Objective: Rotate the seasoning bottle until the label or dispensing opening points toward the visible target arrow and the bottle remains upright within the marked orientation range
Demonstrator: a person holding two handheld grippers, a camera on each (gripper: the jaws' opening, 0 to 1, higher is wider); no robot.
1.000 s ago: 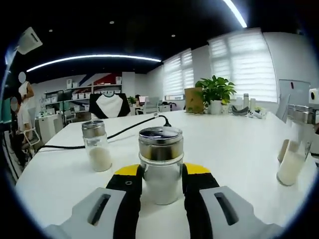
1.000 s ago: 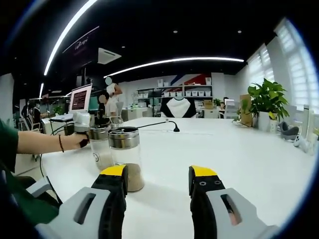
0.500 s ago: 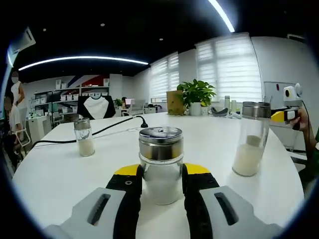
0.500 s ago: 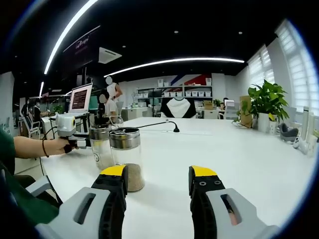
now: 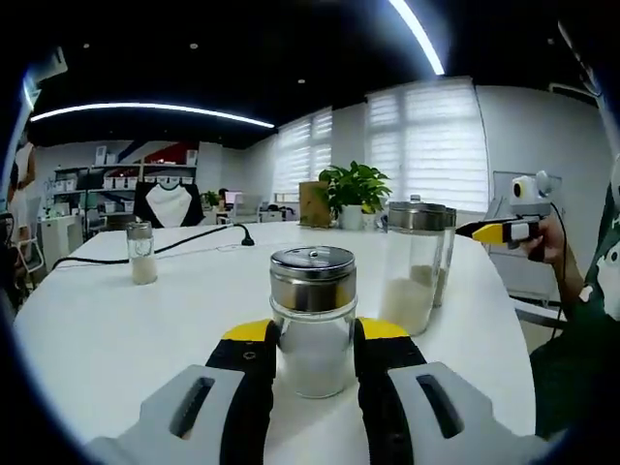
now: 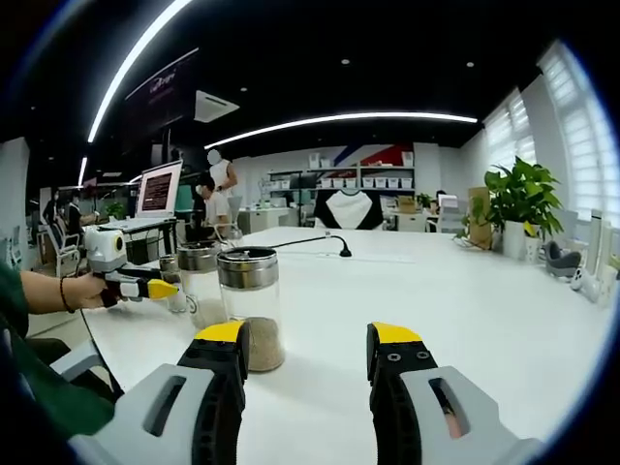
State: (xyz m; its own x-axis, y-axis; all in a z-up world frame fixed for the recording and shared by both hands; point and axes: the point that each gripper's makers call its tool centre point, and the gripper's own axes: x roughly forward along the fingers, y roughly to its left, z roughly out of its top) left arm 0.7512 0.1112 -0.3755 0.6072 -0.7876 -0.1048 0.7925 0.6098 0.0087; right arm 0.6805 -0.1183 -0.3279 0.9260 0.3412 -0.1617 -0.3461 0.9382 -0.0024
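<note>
A glass seasoning bottle [image 5: 312, 281] with a steel lid and white powder stands upright on the white table [image 5: 107, 329], and my left gripper [image 5: 312, 337] is shut on its lower body. To its right stands a taller bottle [image 5: 415, 266] of pale powder. My right gripper [image 5: 504, 231] shows beyond it, in a person's hand. In the right gripper view my right gripper [image 6: 308, 360] is open and holds nothing. A bottle of brown powder [image 6: 249, 308] stands just ahead of its left jaw. My left gripper [image 6: 131, 283] comes in from the left beside another bottle [image 6: 199, 281].
A small bottle [image 5: 141, 254] stands far off on the left of the table, with a black cable [image 5: 194, 242] behind it. A potted plant [image 5: 355, 189] sits at the table's far edge. A person's arm [image 6: 48, 291] reaches in at the left. Bare tabletop [image 6: 465, 291] lies to the right.
The left gripper view has swung round with the bottle still held: the small bottle slid left and the tall bottle came toward the middle. In the right gripper view the left gripper has turned further in.
</note>
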